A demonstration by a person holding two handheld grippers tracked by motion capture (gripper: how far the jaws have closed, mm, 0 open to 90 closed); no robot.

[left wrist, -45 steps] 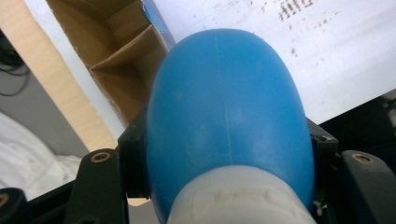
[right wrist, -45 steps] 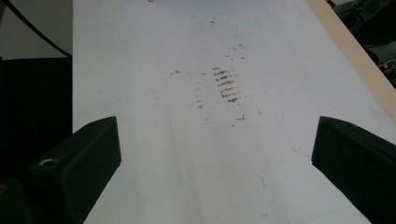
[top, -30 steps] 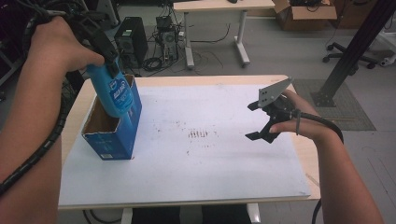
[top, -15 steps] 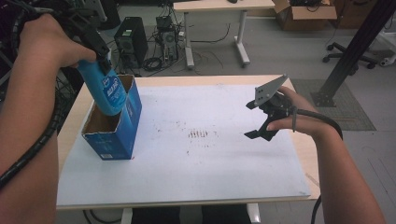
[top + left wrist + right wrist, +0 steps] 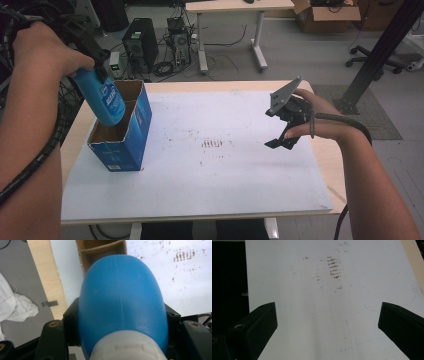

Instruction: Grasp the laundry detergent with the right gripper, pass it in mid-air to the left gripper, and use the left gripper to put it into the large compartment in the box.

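One overhead view, two close tongs-mounted

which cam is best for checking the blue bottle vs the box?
High view. It shows the blue bottle tilted in the left claw, its lower end at the open top of the blue cardboard box. Left gripper view gives a close-up of the bottle's body and just a box corner.

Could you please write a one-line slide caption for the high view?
Left gripper holds a blue bottle tilted over an open box; right gripper waits open.
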